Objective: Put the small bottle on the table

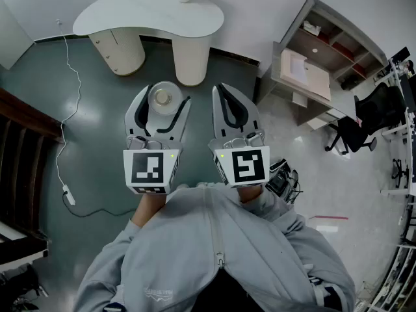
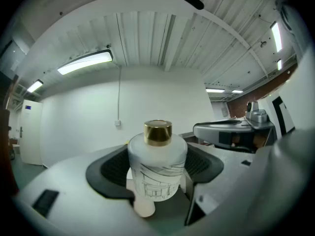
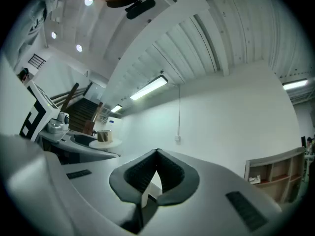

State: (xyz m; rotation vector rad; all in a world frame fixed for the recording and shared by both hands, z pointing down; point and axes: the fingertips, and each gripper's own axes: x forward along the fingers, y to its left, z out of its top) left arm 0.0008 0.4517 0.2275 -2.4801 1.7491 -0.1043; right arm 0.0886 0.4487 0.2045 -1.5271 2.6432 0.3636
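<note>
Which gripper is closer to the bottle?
Left. The left gripper grips the bottle between its jaws. The right gripper is to the bottle's right, shut, not touching it.

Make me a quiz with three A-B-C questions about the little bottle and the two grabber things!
1. Where is the small bottle? A: in the right gripper's jaws. B: in the left gripper's jaws. C: lying loose.
2. What colour is its cap? A: gold. B: red. C: blue.
3. How are the right gripper's jaws? A: wide apart. B: together, empty. C: squeezing the bottle.
Answers: 1 B, the left jaws clamp its sides. 2 A, the cap shines gold. 3 B, the tips touch with nothing between them.
</note>
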